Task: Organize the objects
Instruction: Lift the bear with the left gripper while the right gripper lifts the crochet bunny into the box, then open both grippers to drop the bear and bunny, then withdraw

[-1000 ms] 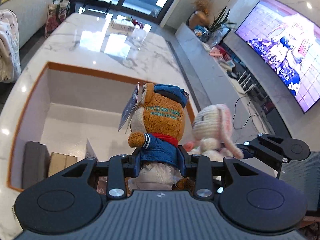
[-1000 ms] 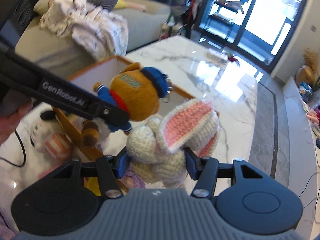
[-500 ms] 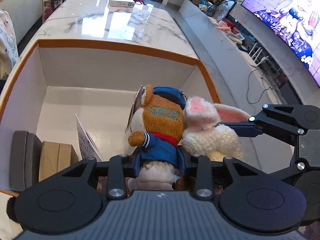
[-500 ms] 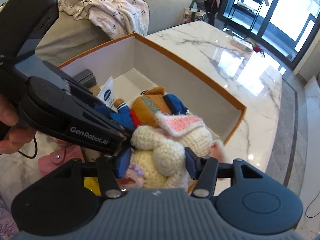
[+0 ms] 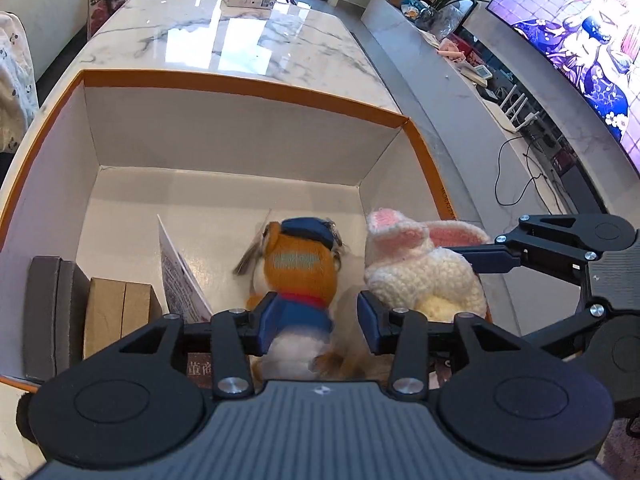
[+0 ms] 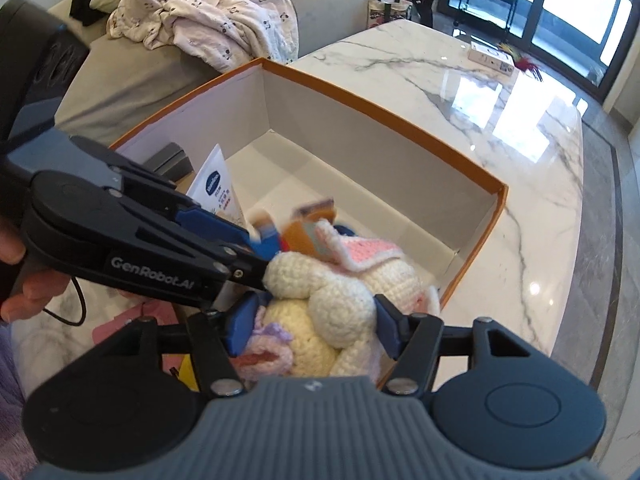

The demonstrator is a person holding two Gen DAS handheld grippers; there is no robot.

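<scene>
Two plush toys sit low inside the box (image 5: 248, 148), an open white carton with an orange rim, on the marble table (image 5: 256, 48). Far half of the box floor is bare; far wall and right wall stand clear of the toys. Near left corner is crowded: a grey case (image 5: 54, 312) against the left wall, a brown carton (image 5: 116, 316) beside it, and a leaflet (image 5: 178, 276) leaning upright just right of that. Bear (image 5: 298, 276), orange head, blue cap and jacket, stands between the leaflet and the bunny (image 5: 424, 272), blurred in the left view. Bunny, cream crochet with pink ears, lies near the right wall, just inside the rim. Left gripper (image 5: 312, 320) straddles the bear's body; its jaws are opening, left pad at the jacket, right pad clear with a gap showing, so the bear is no longer pinched. Right gripper (image 6: 312, 324) reaches in over the near right rim; its jaws are opening too, the bunny between the pads, and both pads sit at its sides, contact unclear. In the right view the left gripper (image 6: 256, 240) crosses just above the bunny, touching or nearly so. A hand (image 6: 28, 280) shows at the left edge.
</scene>
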